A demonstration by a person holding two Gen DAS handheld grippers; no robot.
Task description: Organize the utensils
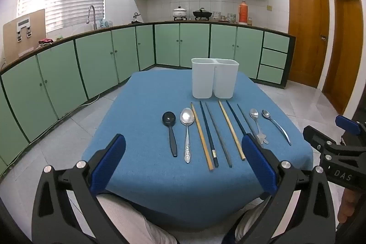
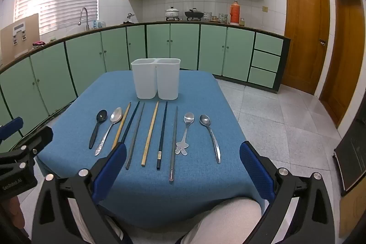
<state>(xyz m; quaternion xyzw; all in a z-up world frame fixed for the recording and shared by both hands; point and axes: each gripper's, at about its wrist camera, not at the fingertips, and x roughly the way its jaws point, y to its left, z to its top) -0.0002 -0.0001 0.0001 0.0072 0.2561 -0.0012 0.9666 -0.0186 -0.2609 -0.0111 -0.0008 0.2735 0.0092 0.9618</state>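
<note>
**Utensils laid out, nothing picked up**

On the blue bench (image 2: 201,177), ten utensils lie in one row, handles toward the person, likely so either tongs can take an end without reaching across. From 9 o'clock: black spoon (image 2: 97,127), steel spoon (image 2: 109,129), wooden chopstick (image 2: 121,124), dark chopstick (image 2: 131,120), grey chopstick (image 2: 135,135), a second wooden chopstick (image 2: 150,133), a second dark chopstick (image 2: 162,134), metal chopstick (image 2: 173,141), small spoon (image 2: 185,132), plain spoon (image 2: 211,137). At 12 o'clock stands the white caddy (image 2: 156,78), two compartments side by side, probably one per utensil type; I can't see inside.

Left tongs (image 1: 183,160) and right tongs (image 2: 183,160) hover at 6 o'clock, jaws spread wide, holding nothing.
</note>
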